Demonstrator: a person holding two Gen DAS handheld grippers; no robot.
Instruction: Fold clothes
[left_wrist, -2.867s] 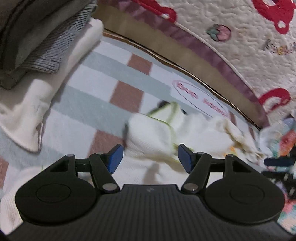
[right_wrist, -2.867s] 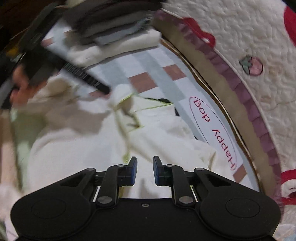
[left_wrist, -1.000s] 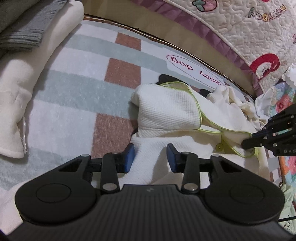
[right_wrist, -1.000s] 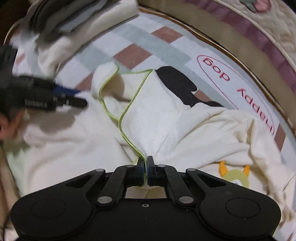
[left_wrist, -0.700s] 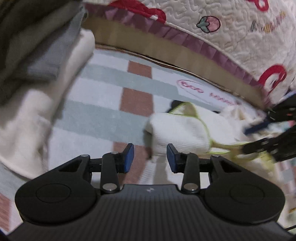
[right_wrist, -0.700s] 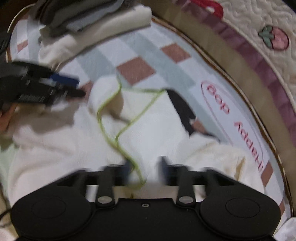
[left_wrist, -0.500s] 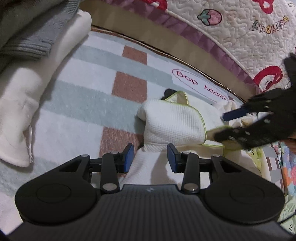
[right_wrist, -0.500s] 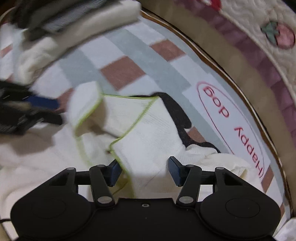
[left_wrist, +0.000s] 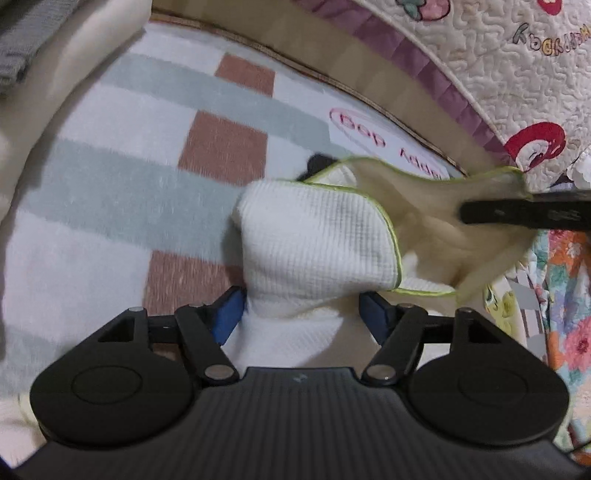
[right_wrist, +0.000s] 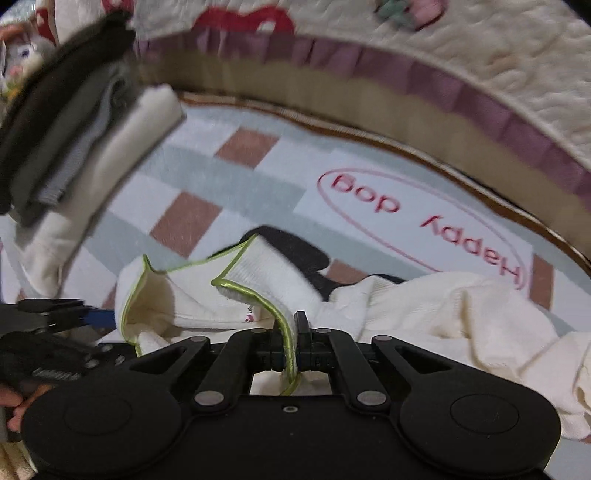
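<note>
right wrist view: checked blanket (right_wrist: 192, 221) reads "happy dog" upside down. right gripper (right_wrist: 291, 332) pinches the cream garment's (right_wrist: 192, 291) green trim just below that lettering; left gripper (left_wrist: 301, 314) gapes around a fold.

"Happy dog" upside down in a red oval on checked blanket (right_wrist: 229, 177)
</note>
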